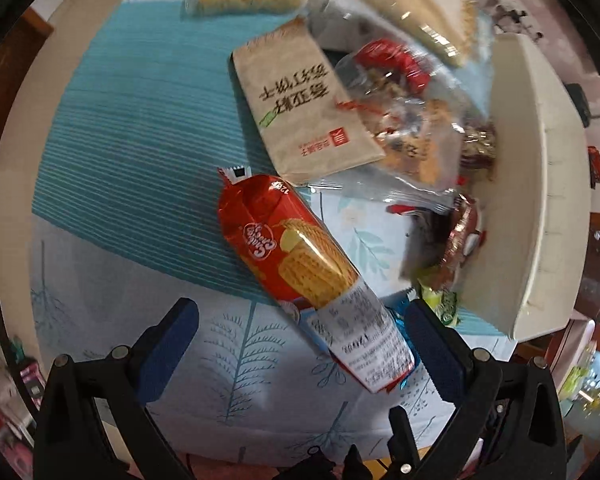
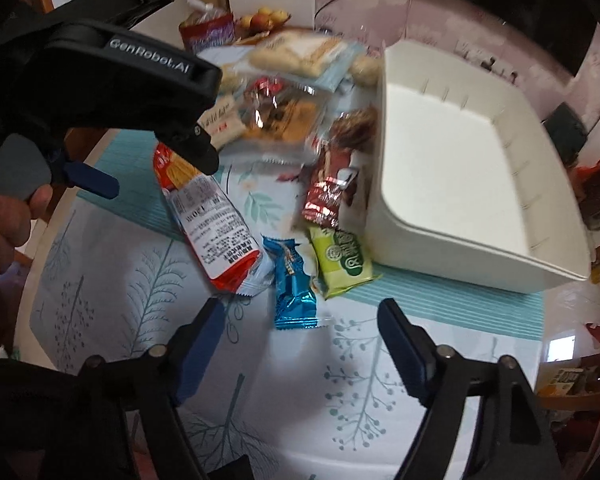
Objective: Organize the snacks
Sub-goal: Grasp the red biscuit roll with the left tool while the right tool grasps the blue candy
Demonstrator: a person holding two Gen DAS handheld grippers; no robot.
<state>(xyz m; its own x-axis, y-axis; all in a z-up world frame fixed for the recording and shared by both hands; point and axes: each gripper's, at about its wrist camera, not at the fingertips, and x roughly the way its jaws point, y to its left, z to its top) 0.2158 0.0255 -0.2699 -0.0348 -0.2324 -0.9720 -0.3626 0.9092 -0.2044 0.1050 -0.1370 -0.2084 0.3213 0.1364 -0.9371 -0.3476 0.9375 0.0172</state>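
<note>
White bin (image 2: 452,152): empty. Snack pile (image 2: 284,120) beside it, unsorted. Left claw (image 1: 300,320), right claw (image 2: 300,320): both open, holding nothing.

Red cracker pkg (image 1: 300,268) lies diagonal on worktop, white label end nearest. Tan pkg (image 1: 300,108) flat beyond it. Blue bar (image 2: 294,284), green bar (image 2: 340,262), brown wrapper (image 2: 332,188) lie beside white bin (image 2: 460,152), which holds nothing.
</note>
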